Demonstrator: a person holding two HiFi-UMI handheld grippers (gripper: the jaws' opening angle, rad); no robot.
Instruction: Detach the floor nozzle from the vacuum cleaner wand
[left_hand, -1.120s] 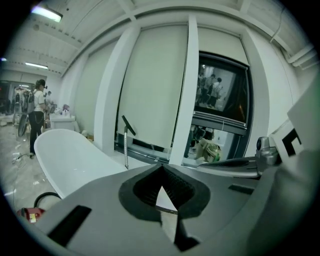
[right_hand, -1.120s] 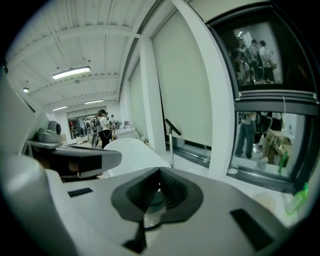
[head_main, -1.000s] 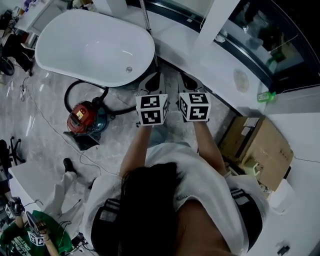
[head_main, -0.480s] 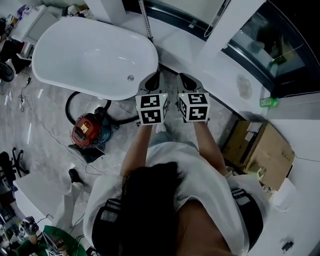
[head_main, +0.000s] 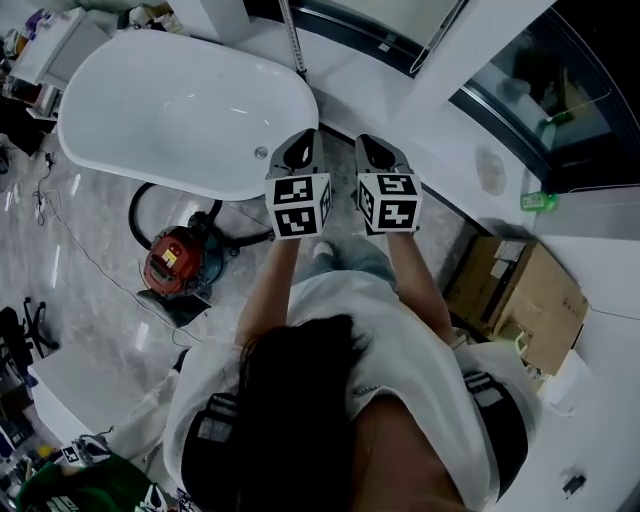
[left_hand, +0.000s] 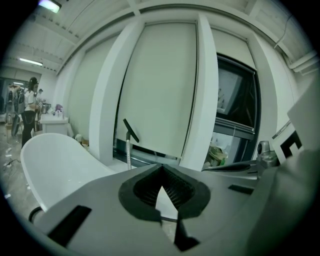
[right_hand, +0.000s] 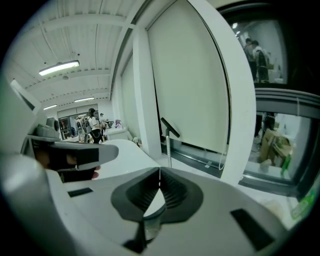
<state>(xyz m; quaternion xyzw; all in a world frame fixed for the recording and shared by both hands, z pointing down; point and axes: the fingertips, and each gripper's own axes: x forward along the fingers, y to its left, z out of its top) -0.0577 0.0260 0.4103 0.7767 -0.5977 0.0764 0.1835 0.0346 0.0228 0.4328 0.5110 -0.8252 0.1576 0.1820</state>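
A thin metal vacuum wand (head_main: 293, 40) leans upright against the window wall behind the white bathtub (head_main: 180, 110). In the left gripper view the wand (left_hand: 128, 152) carries a flat black piece slanted on its top end; the right gripper view shows the same wand (right_hand: 169, 145). The red canister vacuum (head_main: 175, 262) with its black hose lies on the floor beside the tub. My left gripper (head_main: 300, 150) and right gripper (head_main: 378, 152) are held side by side in the air, pointing toward the wall. Both are shut and hold nothing, well short of the wand. The left gripper (left_hand: 161, 167) and right gripper (right_hand: 159, 172) show their pads meeting.
A cardboard box (head_main: 520, 290) stands on the floor at the right, below a white ledge with a green bottle (head_main: 537, 200). Thin cables (head_main: 60, 215) trail over the marble floor at the left. People (left_hand: 29, 107) stand far off beyond the tub.
Both grippers have moved forward together, toward the tub's end and the window wall. Their jaws have stayed shut.
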